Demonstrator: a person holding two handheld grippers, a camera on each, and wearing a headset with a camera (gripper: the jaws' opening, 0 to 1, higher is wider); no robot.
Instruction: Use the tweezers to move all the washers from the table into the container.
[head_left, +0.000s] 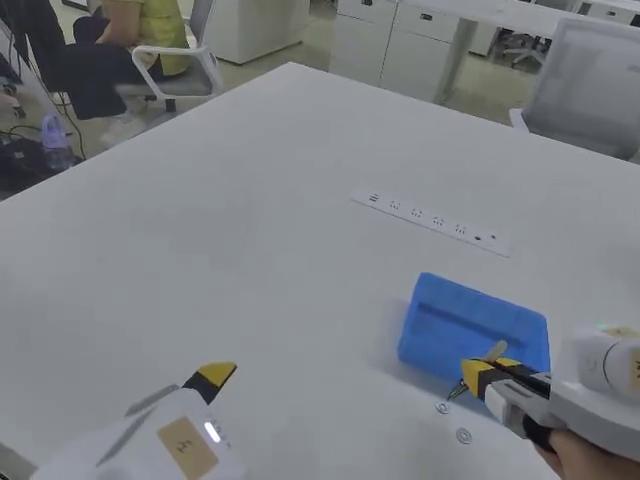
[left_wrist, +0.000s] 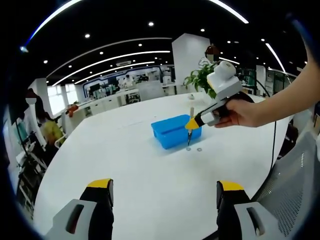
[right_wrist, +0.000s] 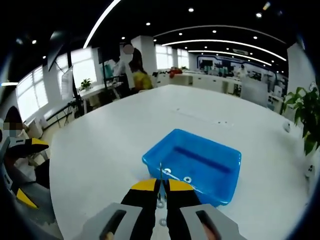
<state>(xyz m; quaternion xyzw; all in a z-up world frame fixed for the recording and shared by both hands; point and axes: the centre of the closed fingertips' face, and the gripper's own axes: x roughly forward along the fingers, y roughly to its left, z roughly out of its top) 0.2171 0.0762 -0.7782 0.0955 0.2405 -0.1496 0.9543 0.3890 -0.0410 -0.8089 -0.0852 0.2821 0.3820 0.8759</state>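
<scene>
right gripper holds tweezers over a washer.

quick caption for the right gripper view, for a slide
Right gripper clamps tweezers before the blue container, two washers lying inside.

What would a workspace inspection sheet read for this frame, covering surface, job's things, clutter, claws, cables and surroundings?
Surface: white tabletop with a flush white power-socket strip.
Job's things: blue rectangular plastic container holds two small metal washers; two further washers lie on the table beside it; thin metal tweezers point down at them.
Clutter: nothing seen.
Claws: left claw open, holding nothing; right claw shut on the tweezers.
Cables: one dark cable hangs below the arm holding the right claw.
Surroundings: open office, seated person in a yellow top, green potted plant.
</scene>
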